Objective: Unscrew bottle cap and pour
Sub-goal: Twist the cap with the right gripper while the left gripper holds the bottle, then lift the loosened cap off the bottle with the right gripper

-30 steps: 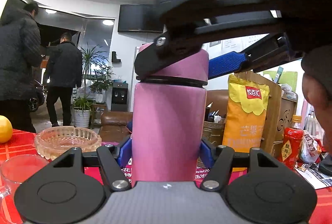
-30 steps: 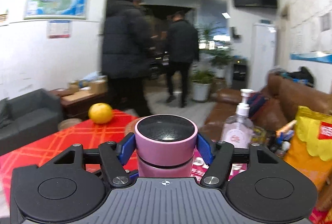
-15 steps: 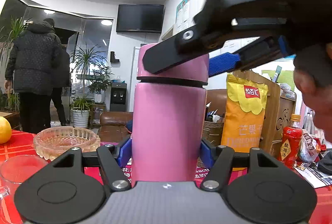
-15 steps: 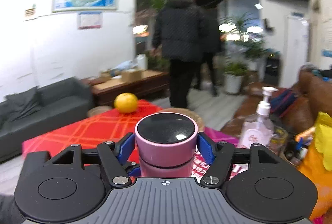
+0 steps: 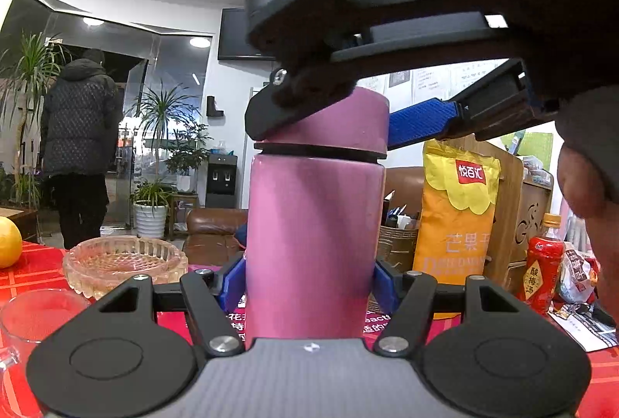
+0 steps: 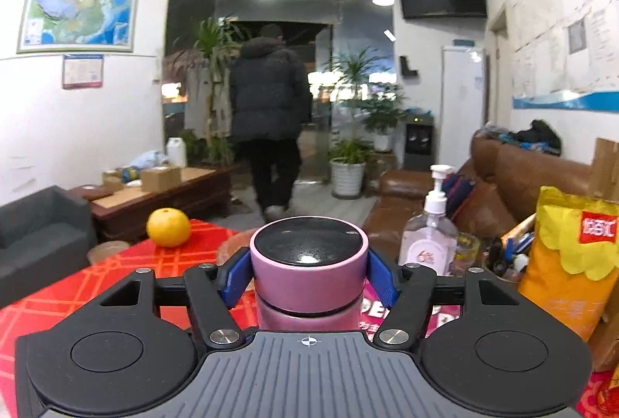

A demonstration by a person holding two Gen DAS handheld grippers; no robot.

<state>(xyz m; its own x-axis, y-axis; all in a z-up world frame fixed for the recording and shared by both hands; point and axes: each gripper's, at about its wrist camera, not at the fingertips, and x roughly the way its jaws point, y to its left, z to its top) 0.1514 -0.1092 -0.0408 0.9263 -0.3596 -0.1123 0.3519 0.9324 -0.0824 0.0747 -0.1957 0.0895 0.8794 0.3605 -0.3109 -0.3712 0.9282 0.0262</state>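
L gripper (image 5: 309, 282) clamps bottle (image 5: 313, 244) body low; R gripper (image 6: 307, 280) clamps cap (image 6: 308, 263) from above.

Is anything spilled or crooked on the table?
Nothing stands out. The pink bottle stands upright, its cap sits level, and no spill shows on the red tablecloth. Each hand-held gripper holds its part squarely.
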